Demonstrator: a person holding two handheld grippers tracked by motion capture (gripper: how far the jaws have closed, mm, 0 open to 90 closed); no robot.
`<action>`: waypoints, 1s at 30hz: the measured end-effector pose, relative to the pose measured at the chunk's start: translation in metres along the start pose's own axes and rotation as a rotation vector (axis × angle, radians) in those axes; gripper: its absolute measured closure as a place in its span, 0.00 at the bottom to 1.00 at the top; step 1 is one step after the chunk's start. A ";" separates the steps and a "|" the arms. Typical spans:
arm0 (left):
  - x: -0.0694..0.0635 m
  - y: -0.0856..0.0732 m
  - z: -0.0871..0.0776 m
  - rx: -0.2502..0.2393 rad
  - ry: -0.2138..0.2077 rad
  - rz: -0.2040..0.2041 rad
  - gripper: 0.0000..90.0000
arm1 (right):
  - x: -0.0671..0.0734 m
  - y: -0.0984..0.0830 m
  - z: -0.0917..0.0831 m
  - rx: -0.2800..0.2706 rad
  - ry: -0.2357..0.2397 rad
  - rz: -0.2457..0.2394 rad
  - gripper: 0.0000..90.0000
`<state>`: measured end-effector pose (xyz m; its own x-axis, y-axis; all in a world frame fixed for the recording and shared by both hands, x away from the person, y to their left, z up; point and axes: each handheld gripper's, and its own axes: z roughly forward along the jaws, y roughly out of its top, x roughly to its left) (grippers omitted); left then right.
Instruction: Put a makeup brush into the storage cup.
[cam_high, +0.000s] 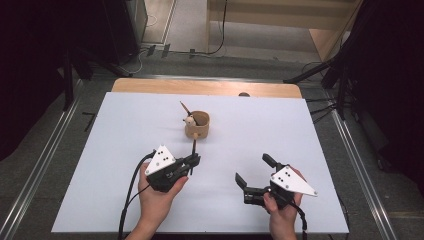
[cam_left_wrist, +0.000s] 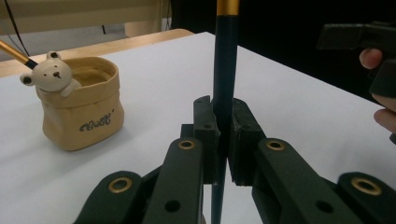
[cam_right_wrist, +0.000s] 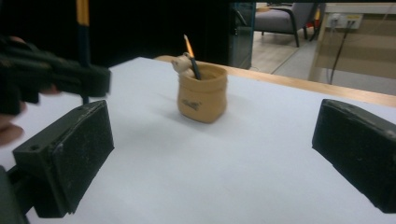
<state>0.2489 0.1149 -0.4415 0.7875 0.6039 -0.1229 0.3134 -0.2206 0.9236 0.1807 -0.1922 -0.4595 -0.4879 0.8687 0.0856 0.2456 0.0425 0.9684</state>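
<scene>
Two hand-held grippers work over one white table (cam_high: 125, 200), and there are two dark pens and one tan cup.

The left gripper (cam_high: 194, 160), at lower centre-left of the high view, has its jaws pressed together on a dark pen (cam_left_wrist: 225, 79). In the left gripper view that pen stands upright through the middle of the frame, clamped between the two pads, its gold band at the top edge and its lower end running down out of the frame.

The right gripper (cam_high: 252, 169), at lower right of the high view, has its jaws spread wide with nothing between them; in the right gripper view its two black pads (cam_right_wrist: 70, 154) stand far apart at the frame's left and right over bare table.

The tan cup (cam_high: 197, 125), with one small bear figure (cam_left_wrist: 50, 74) on its rim, sits just above the centre of the high view. A second pen (cam_right_wrist: 190, 55) leans inside it.
</scene>
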 end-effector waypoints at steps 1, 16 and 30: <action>0.001 0.000 0.000 -0.004 0.000 -0.001 0.94 | -0.003 -0.003 -0.002 0.007 -0.014 -0.007 0.00; 0.018 0.015 0.002 -0.040 0.033 -0.007 0.94 | -0.035 -0.027 -0.029 0.044 -0.082 -0.035 0.00; 0.030 0.030 0.017 -0.084 0.052 -0.023 0.94 | -0.059 -0.043 -0.054 0.061 -0.105 -0.042 0.00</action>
<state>0.2909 0.1138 -0.4235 0.7510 0.6479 -0.1276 0.2840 -0.1424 0.9482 0.1537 -0.2721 -0.4934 -0.4093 0.9122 0.0173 0.2785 0.1069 0.9545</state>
